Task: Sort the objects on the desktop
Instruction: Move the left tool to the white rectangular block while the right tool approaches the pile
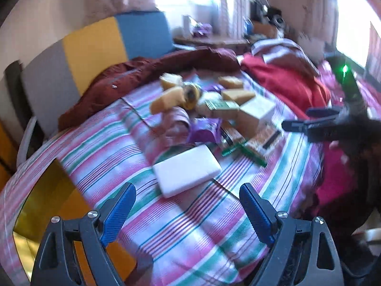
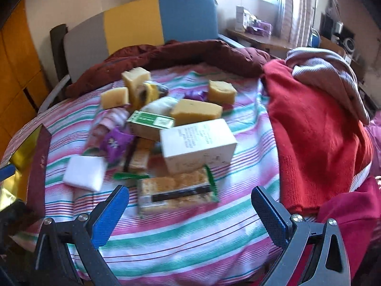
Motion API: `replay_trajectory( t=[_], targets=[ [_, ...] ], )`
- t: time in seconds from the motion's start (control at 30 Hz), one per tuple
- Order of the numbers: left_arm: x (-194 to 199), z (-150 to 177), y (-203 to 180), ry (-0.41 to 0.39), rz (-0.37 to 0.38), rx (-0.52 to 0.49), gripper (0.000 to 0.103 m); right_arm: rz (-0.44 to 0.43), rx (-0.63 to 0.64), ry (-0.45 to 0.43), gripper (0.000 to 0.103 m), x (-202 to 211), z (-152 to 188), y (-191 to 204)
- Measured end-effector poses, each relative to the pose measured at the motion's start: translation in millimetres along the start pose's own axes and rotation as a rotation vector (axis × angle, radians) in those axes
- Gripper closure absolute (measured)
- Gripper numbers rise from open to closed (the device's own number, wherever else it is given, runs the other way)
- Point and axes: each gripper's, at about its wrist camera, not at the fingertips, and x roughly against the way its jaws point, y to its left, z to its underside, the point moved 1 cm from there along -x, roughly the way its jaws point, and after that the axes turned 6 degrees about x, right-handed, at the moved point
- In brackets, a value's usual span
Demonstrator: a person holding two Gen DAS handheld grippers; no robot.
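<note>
A heap of small objects lies on a striped bedsheet [image 2: 190,243]. In the right wrist view I see yellow sponges [image 2: 195,112], a roll of yellow tape [image 2: 148,93], a green-labelled box [image 2: 152,121], a white carton [image 2: 197,145], a packet of biscuits [image 2: 176,193], a purple pouch [image 2: 114,143] and a white block [image 2: 84,172]. My right gripper [image 2: 190,205] hovers open just short of the biscuit packet, nothing between its fingers. My left gripper [image 1: 188,200] is open, close to the white block [image 1: 185,168]. The right gripper [image 1: 307,121] shows at the right of the left wrist view.
A dark red jacket [image 2: 181,52] lies behind the heap and a red sweater [image 2: 314,131] to its right. A gold-lined box [image 1: 47,200] sits at the sheet's left edge. A grey, yellow and blue headboard [image 2: 133,28] stands at the back.
</note>
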Motion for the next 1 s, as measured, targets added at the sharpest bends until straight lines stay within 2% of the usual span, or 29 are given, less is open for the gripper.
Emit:
replay_trajectory(
  t=[0.07, 0.2, 0.37, 0.57, 0.67, 0.8, 1.0],
  targets=[
    [-15, -4, -1, 0.03, -0.003, -0.026, 0.012, -0.01, -0.019, 0.012, 0.0, -5, 1, -6],
    [-44, -10, 1, 0.087, 0.014, -0.082, 0.003, -0.04, -0.026, 0.028, 0.0, -12, 2, -6],
    [-67, -16, -2, 0.112, -0.019, -0.203, 0.003, -0.079, 0.014, 0.022, 0.0, -15, 3, 2],
    [-86, -25, 2, 0.195, 0.03, -0.258, 0.012, -0.173, 0.025, 0.008, 0.0, -15, -1, 6],
    [-98, -28, 4, 0.225, 0.018, -0.291, 0.016, -0.195, 0.019, 0.013, 0.0, -16, -2, 5],
    [-107, -30, 8, 0.274, 0.101, -0.307, 0.016, -0.201, 0.001, 0.02, 0.0, -18, -2, 1],
    [-105, -25, 12, 0.313, 0.169, -0.415, 0.016, -0.222, -0.001, 0.032, 0.0, -20, -3, -1]
  ],
)
